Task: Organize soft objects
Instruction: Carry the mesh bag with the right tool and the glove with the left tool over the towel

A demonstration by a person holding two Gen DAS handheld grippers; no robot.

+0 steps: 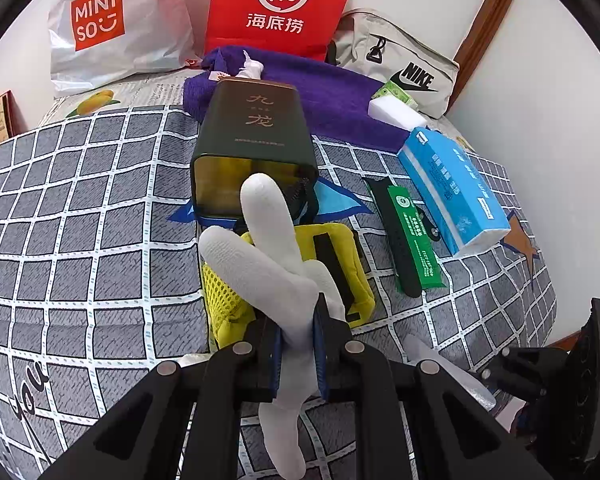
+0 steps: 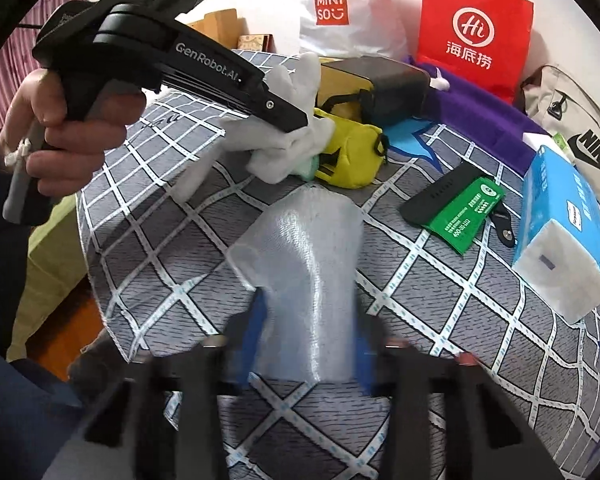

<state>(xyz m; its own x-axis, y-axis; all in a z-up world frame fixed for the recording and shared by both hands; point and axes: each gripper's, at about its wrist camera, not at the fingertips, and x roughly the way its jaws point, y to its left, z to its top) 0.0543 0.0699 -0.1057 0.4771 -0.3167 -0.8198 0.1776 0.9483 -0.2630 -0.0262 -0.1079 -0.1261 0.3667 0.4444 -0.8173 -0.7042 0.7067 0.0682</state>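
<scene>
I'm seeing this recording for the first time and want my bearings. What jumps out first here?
The white glove pinched in the left gripper, fingers splayed toward the open dark green tin lying on the checked bedspread. Next, the clear plastic bag between the right gripper's fingers. At the back, the red paper bag stands against the wall.
</scene>
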